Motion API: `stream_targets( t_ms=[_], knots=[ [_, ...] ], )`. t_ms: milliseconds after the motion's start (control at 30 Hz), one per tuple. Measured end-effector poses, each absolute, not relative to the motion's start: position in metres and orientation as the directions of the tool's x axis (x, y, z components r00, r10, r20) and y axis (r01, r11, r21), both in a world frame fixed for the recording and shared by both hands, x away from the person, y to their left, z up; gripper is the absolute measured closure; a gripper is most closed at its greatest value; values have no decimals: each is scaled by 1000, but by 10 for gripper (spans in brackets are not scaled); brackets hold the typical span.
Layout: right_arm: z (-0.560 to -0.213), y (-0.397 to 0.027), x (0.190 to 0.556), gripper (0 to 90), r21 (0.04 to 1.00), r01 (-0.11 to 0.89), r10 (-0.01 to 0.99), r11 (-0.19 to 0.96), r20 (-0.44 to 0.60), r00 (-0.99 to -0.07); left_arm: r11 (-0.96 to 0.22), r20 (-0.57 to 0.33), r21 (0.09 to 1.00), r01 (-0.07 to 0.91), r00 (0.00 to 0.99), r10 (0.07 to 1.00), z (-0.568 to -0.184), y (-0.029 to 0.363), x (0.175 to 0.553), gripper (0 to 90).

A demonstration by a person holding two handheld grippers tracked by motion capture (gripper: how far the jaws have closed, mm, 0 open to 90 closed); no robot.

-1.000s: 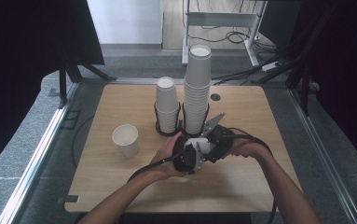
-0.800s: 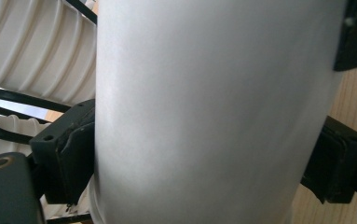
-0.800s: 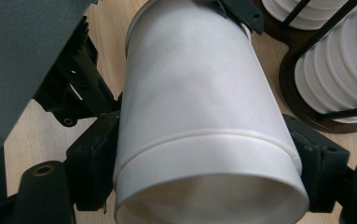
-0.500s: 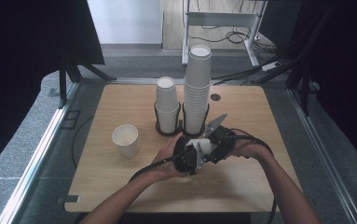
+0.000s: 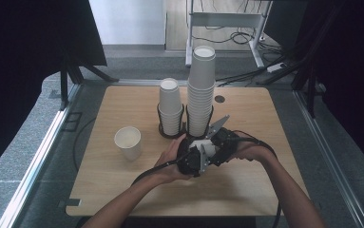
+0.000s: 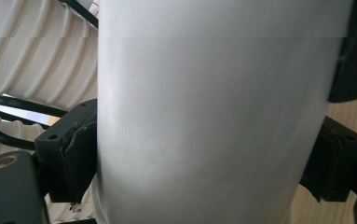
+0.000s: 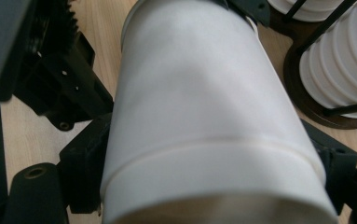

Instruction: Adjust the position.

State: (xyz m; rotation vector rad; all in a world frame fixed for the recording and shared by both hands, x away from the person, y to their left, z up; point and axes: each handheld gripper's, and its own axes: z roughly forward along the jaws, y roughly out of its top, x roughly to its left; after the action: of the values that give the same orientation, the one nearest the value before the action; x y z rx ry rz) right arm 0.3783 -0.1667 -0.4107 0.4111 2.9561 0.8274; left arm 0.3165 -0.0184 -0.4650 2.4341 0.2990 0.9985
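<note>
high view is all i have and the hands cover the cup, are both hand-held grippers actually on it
observer: The left hand-held gripper is: in its own view, pads press both sides of the white cup.
operator: and the right one
observer: The right hand-held gripper straddles the cup's wider end, jaws against both sides.
operator: one cup or two stuck together
observer: The right gripper view shows a raised seam ringing the wall near that end; possibly two nested, I cannot be sure.
</note>
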Motion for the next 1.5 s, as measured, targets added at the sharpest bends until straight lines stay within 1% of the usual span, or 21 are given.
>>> stream_targets(
  t_ms=[167, 267, 333, 367, 433, 467, 600, 767, 1033, 1300, 1500],
  knots=[
    [-411, -167, 379, 194, 517, 232, 256, 824, 26, -966, -851, 596, 525, 19, 706, 383, -465, -18, 317, 118],
    [-411, -168, 379, 204, 527, 220, 249, 821, 15, -968, -850, 578, 526, 30, 720, 384, -464, -17, 319, 95],
    [-411, -170, 379, 206, 532, 221, 252, 817, 14, -968, -837, 550, 546, 40, 736, 394, -466, -17, 319, 48],
    [-412, -171, 379, 207, 532, 227, 260, 815, 15, -966, -847, 553, 530, 44, 739, 385, -465, -16, 319, 25],
    [-414, -174, 379, 207, 539, 234, 263, 809, 25, -964, -829, 537, 557, 57, 736, 411, -468, -16, 317, 9],
    [-415, -175, 379, 207, 543, 232, 262, 807, 23, -965, -838, 539, 542, 63, 739, 404, -467, -15, 317, 5],
    [-422, -179, 377, 207, 552, 248, 283, 796, 24, -959, -826, 523, 561, 61, 747, 411, -466, -14, 313, 3],
    [-426, -184, 377, 207, 577, 268, 310, 772, 27, -950, -824, 544, 565, 41, 732, 409, -459, -12, 307, 3],
    [-428, -192, 377, 207, 642, 286, 356, 711, 22, -934, -781, 513, 623, 51, 727, 456, -453, 2, 297, 4],
    [-431, -194, 377, 207, 707, 309, 427, 636, 11, -904, -727, 411, 676, 123, 756, 509, -458, 20, 295, 26],
    [-430, -192, 377, 206, 747, 319, 455, 583, 25, -890, -691, 361, 704, 165, 754, 549, -460, 29, 294, 42]
  ],
)
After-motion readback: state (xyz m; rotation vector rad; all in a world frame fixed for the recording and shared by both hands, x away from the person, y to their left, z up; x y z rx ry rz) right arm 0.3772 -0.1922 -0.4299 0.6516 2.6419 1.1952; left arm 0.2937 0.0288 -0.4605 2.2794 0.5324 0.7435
